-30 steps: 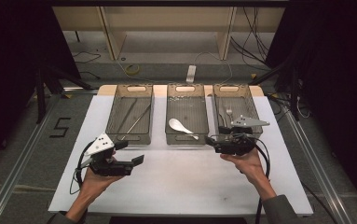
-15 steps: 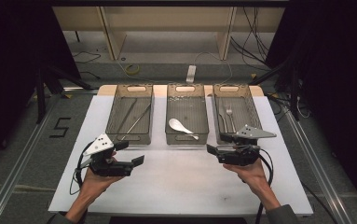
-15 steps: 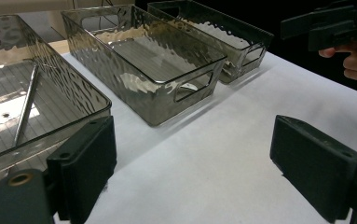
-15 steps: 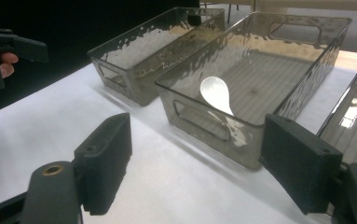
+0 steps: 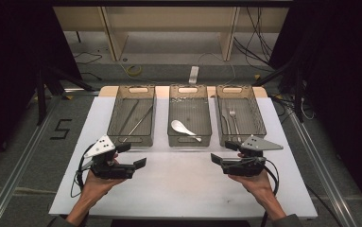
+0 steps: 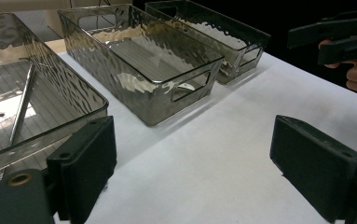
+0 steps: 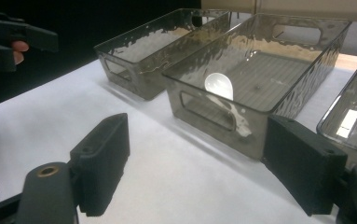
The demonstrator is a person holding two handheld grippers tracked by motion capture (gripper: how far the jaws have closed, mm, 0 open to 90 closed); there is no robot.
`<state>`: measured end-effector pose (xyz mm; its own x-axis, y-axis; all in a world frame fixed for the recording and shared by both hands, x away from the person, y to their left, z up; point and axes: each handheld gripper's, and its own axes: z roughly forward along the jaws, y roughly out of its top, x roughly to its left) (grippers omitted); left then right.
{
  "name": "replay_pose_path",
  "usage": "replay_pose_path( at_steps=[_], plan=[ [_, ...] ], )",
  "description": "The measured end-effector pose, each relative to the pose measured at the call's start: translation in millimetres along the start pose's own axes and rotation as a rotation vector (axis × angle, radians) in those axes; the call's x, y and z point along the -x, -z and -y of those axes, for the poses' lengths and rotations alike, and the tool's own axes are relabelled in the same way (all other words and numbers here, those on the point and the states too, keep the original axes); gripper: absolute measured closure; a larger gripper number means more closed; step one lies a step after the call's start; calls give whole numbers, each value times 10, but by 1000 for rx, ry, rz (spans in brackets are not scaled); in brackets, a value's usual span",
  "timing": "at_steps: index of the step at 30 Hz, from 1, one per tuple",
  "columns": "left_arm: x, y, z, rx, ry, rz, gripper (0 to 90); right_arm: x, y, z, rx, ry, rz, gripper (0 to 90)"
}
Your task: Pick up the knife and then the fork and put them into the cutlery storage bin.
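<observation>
Right claw empty, spread, near middle bin's spoon.

I count three bins before me. One spoon, two chopsticks, one fork and my two grippers

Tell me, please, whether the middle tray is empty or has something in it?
Not empty. The middle tray holds one white spoon, lying flat near its front end; the right gripper view shows the spoon's bowl through the tray's clear wall.
</observation>
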<state>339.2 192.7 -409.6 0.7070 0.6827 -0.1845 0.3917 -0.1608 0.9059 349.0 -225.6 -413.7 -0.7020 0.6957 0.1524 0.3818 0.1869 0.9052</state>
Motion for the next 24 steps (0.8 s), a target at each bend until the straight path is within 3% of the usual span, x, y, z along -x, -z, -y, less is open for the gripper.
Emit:
replay_pose_path(
  at_steps=[24],
  plan=[
    [37,-8,6,-8,3,29,139,-85,146,227,9,5,31,178]
  ],
)
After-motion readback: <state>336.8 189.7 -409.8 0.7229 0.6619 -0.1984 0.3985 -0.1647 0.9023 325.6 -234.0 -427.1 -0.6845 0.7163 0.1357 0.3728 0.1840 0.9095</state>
